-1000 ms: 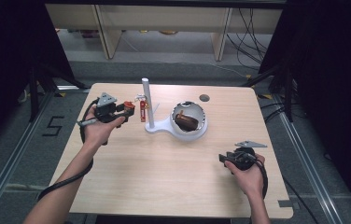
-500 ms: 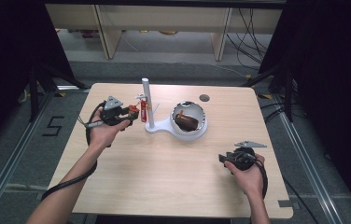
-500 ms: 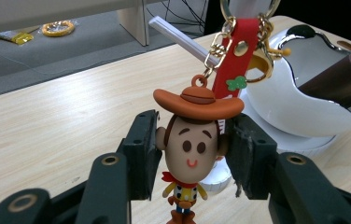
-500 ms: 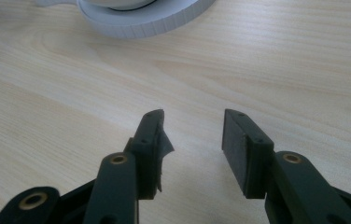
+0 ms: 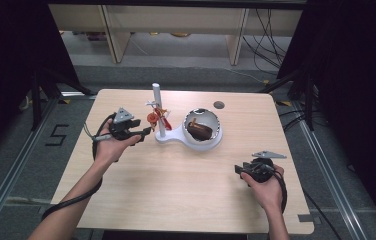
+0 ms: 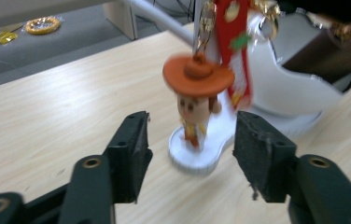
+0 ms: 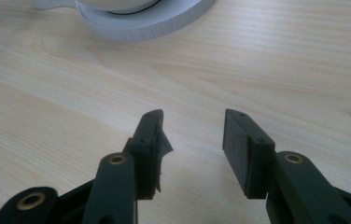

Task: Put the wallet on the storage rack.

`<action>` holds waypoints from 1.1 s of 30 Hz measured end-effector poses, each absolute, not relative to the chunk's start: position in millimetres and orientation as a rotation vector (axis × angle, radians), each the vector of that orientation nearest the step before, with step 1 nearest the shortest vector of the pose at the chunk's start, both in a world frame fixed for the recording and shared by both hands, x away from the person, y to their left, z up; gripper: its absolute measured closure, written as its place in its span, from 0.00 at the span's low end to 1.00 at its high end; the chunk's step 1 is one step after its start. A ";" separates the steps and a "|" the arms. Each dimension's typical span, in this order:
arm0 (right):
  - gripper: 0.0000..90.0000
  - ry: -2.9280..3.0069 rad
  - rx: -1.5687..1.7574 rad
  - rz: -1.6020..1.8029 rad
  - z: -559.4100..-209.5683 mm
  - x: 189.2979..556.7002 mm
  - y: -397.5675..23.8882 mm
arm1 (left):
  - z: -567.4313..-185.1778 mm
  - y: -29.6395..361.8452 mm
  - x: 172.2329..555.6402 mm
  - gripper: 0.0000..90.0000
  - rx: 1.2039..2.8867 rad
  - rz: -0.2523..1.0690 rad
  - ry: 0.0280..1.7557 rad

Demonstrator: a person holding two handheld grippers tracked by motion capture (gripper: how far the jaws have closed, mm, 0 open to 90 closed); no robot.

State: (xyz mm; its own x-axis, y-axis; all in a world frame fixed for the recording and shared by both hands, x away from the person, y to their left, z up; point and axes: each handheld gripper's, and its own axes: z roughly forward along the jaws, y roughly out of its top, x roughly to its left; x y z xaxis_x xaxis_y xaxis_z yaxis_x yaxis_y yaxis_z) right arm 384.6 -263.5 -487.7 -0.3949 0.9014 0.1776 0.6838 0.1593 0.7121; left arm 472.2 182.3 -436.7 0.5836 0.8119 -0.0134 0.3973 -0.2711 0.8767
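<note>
Left gripper (image 6: 190, 154): jaws just sprung apart, nothing pinched. Cowboy-hat keychain figure (image 6: 197, 100) hanging from the white stand (image 5: 158, 112), just beyond the fingertips, centred on the gap. Right gripper (image 7: 192, 140) gaping empty over bare table (image 5: 176, 190), well apart.

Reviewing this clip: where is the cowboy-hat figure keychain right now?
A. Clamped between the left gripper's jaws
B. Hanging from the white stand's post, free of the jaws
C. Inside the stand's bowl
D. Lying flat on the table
B: in the left gripper view the cowboy-hat figure dangles by its ring from the white stand, and the left gripper, whose jaws have just been opening, has a clear gap between each pad and the figure.
</note>
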 end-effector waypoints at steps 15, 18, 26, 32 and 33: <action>0.61 2.102 1.483 1.108 -489.4 383.2 -262.9 | -461.0 242.7 411.6 0.40 1.829 0.680 1.042; 0.60 2.091 1.471 1.123 -491.0 383.3 -263.8 | -471.7 257.2 397.3 0.40 1.815 0.700 1.072; 0.58 2.074 1.484 1.115 -494.5 379.0 -265.7 | -500.2 283.6 371.5 0.40 1.745 0.738 1.146; 0.55 2.048 1.429 1.148 -500.2 378.2 -271.8 | -514.1 292.5 367.1 0.39 1.670 0.727 1.185; 0.55 2.037 1.430 1.149 -501.3 378.0 -272.9 | -515.3 293.2 366.4 0.39 1.660 0.735 1.190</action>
State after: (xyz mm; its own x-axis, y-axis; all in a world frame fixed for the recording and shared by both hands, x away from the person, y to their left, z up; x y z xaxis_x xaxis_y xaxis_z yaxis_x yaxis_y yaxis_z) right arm 378.0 -272.9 -501.3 -0.3977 0.9082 0.1302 0.5813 0.1397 0.8016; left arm 366.4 293.2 -515.3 0.3509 0.9352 -0.0474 0.3764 -0.0945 0.9216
